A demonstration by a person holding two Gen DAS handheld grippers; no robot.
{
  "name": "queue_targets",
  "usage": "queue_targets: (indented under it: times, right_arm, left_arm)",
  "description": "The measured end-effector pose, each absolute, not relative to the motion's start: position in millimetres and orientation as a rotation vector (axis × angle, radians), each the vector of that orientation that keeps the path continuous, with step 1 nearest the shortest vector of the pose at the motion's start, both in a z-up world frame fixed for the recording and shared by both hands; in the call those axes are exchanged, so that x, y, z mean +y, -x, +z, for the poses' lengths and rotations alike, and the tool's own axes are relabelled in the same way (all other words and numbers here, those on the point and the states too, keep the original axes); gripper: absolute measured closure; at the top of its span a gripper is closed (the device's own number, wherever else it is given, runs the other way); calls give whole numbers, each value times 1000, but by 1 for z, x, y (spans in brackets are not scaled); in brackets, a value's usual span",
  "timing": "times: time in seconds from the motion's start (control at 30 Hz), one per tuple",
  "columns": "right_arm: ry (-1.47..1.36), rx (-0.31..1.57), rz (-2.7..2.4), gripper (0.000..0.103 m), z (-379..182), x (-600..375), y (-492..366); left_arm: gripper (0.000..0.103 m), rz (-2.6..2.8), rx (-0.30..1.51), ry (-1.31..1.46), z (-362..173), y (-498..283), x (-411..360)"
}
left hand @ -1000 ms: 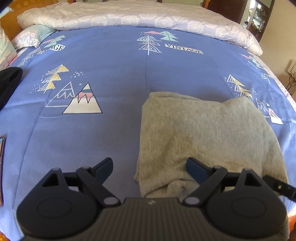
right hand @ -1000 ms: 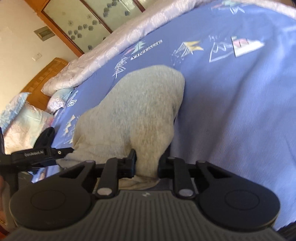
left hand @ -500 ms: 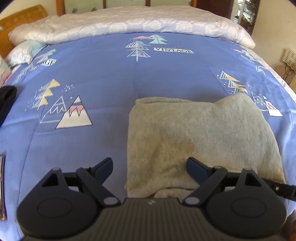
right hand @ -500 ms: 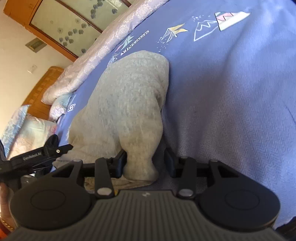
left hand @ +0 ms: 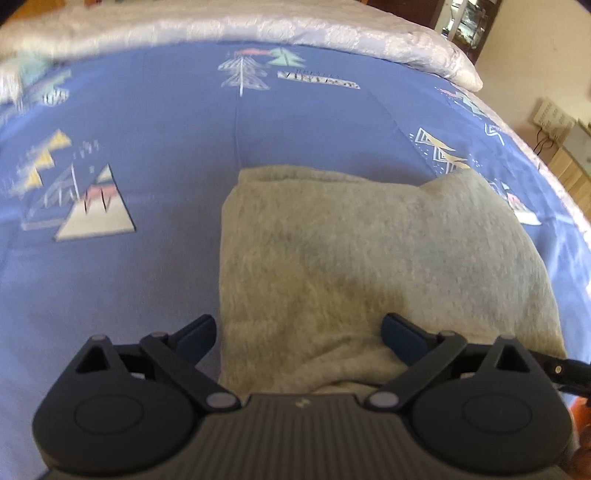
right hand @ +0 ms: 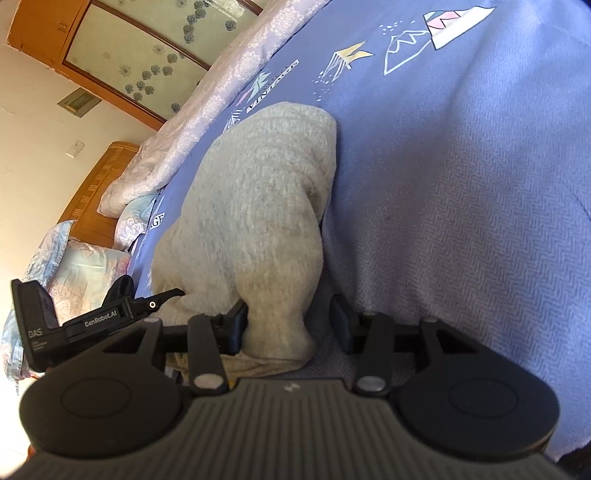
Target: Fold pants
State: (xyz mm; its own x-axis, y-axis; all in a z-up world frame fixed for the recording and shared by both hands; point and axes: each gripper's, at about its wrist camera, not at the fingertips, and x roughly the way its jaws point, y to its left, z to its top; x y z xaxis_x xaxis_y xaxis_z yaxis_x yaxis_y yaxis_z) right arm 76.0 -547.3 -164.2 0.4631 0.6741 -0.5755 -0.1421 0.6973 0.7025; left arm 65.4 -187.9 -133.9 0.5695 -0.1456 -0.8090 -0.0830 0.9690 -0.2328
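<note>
The grey fleece pants (left hand: 373, 258) lie folded into a thick rectangle on the blue patterned bedspread (left hand: 147, 155). My left gripper (left hand: 299, 332) is open, its fingers spread wide over the near left corner of the pants without holding them. In the right wrist view the pants (right hand: 258, 206) stretch away from me. My right gripper (right hand: 290, 325) is open, its fingers on either side of the near end of the fold. The left gripper (right hand: 110, 314) shows at the left edge of that view.
A pale quilt (left hand: 258, 26) is rolled along the far side of the bed. Pillows (right hand: 74, 266) and a wooden headboard (right hand: 99, 188) lie to the left in the right wrist view. A wooden window frame (right hand: 110, 62) stands behind.
My right gripper has opened and let go of the pants' near end. My left gripper has shifted right and forward over the pants, still open.
</note>
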Motion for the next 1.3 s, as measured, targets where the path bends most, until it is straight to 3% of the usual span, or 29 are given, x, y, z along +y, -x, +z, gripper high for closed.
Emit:
queue_targets:
  times: [0.23, 0.5, 0.53, 0.6, 0.63, 0.7, 0.83, 0.97, 1.03, 1.2, 1.3]
  right_arm:
    - [-613, 962, 551, 48, -163, -545, -76]
    - [-614, 964, 548, 47, -163, -545, -77]
    - [-611, 964, 547, 47, -163, -545, -76]
    - [-601, 969, 541, 52, -161, -543, -76]
    - [-597, 972, 540, 54, -161, -543, -76]
    - [-589, 977, 548, 75, -159, -543, -77]
    - [-478, 899, 542, 80, -142, -538, -72]
    - [-442, 817, 542, 81, -126, -545, -71]
    - [-459, 855, 535, 80, -134, -547, -75]
    - [-532, 914, 515, 49, -151, -554, -78]
    - [-632, 945, 525, 42, -157, -558, -87]
  left_arm:
    - [2, -118, 1006, 455, -148, -64, -154]
    - [3, -148, 1040, 402, -150, -85, -177]
    - [5, -145, 1040, 378, -149, -86, -183]
    - [23, -166, 1037, 369, -144, -86, -187]
    - [37, -187, 1040, 394, -140, -86, -186]
    - [49, -229, 1029, 440, -132, -81, -184]
    - [47, -303, 1002, 507, -129, -74, -181]
    - [21, -259, 1038, 501, -151, -75, -183]
    - [15, -277, 1017, 515, -155, -73, -183]
    - [12, -273, 996, 521, -157, -59, -182]
    - [13, -254, 1000, 550, -157, -55, -183]
